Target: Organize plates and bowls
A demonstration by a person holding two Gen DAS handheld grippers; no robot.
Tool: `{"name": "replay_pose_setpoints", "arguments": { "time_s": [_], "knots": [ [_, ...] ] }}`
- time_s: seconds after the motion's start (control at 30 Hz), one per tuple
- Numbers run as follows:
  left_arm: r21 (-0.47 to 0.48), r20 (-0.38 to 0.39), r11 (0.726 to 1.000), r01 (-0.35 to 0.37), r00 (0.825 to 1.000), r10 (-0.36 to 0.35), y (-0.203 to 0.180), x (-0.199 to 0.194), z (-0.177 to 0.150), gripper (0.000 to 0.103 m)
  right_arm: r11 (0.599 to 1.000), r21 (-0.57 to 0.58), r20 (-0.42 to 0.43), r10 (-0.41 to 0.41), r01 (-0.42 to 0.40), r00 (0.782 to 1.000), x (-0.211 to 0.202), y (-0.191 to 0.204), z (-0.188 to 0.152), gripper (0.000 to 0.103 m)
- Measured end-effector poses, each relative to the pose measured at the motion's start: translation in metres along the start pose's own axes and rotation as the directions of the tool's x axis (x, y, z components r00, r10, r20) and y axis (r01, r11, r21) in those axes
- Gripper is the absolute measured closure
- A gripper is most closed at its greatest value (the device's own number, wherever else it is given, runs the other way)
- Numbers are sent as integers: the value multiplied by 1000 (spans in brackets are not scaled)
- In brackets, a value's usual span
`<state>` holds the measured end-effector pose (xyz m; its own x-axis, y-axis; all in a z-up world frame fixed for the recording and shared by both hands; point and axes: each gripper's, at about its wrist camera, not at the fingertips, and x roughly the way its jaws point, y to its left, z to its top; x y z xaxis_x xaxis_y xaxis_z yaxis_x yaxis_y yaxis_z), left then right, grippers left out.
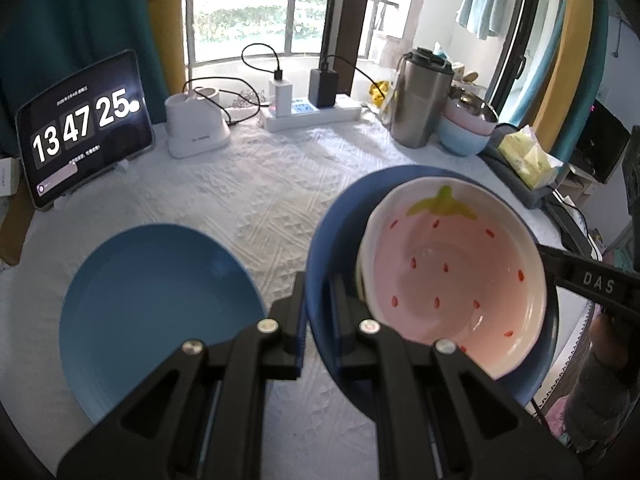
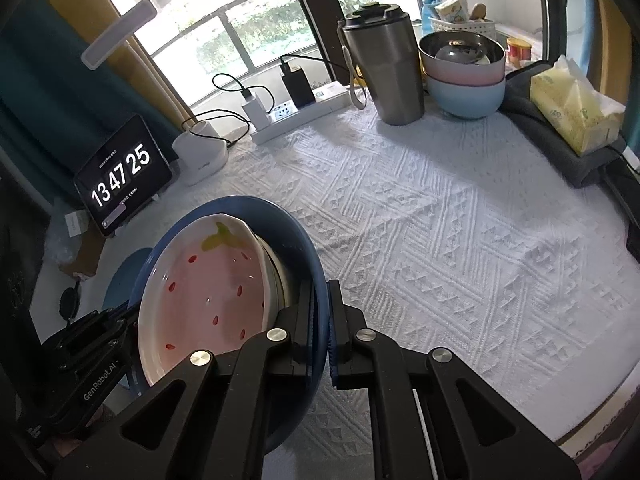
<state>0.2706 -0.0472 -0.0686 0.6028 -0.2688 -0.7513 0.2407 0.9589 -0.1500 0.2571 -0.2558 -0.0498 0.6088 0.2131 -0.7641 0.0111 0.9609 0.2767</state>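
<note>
Dark blue plate [image 1: 320,264] rim is seen clamped between the jaws of the left gripper [image 1: 318,300], the near-left edge of the plate passing straight through the narrow gap. On the opposite side, the same rim is pinched by the jaws of the right gripper [image 2: 320,320], so the plate is held from both edges and tilted above the tabletop [image 2: 440,240]. Inside the plate, a pink strawberry-patterned bowl [image 1: 452,276] is carried, lying just right of the left jaws and just left of the right jaws. A second, lighter blue plate [image 1: 160,312] is seen flat on the white textured cloth, to the left of the left jaws and apart from them. Beyond the jaws, stacked pink and blue bowls [image 2: 464,76] are set near a steel tumbler [image 2: 384,68].
</note>
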Motion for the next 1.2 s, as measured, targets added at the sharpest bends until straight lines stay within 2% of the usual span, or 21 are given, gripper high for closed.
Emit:
{"name": "replay_pose_setpoints", "arguments": {
  "time_s": [0.57,1.2],
  "knots": [
    [-43,58,999,12,998,-10,28,-31,5,95,998,-57,32,3,-2,999,-17,39,9,96],
    [-120,93,993,0,996,11,84,-51,-5,95,990,-138,17,15,-13,1000,-3,100,12,95]
  ]
}}
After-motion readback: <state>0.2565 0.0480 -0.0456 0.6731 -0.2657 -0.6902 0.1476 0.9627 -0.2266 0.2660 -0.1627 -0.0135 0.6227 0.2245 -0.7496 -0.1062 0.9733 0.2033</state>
